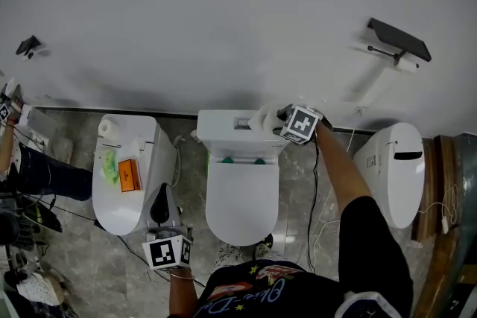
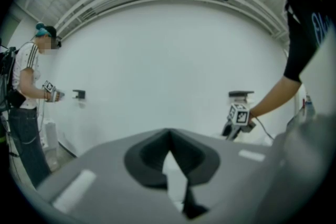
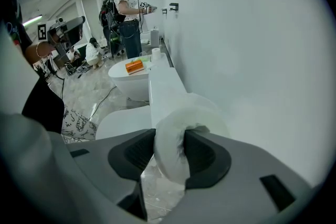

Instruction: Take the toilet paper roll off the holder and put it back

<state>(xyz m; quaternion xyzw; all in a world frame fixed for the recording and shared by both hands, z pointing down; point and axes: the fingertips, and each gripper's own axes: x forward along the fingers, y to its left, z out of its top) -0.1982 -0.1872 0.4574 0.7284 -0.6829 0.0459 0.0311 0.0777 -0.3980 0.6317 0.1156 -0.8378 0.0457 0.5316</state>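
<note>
My right gripper (image 1: 277, 115) is shut on a white toilet paper roll (image 1: 264, 119) just above the tank (image 1: 223, 126) of the middle toilet. In the right gripper view the roll (image 3: 191, 115) is squeezed between the two dark pads of that gripper (image 3: 169, 139). The black wall holder (image 1: 399, 39) is up to the right, well away from the roll; it also shows small in the left gripper view (image 2: 240, 94). My left gripper (image 1: 160, 199) hangs low beside the left toilet, its jaws (image 2: 169, 136) closed tip to tip with nothing between them.
Three white toilets stand along the wall: left (image 1: 123, 208), middle (image 1: 242, 197), right (image 1: 395, 175). The left one carries a spare roll (image 1: 109, 127) and an orange box (image 1: 129, 175). Cables lie on the grey floor (image 1: 313, 227). Another person (image 3: 128, 13) stands far left.
</note>
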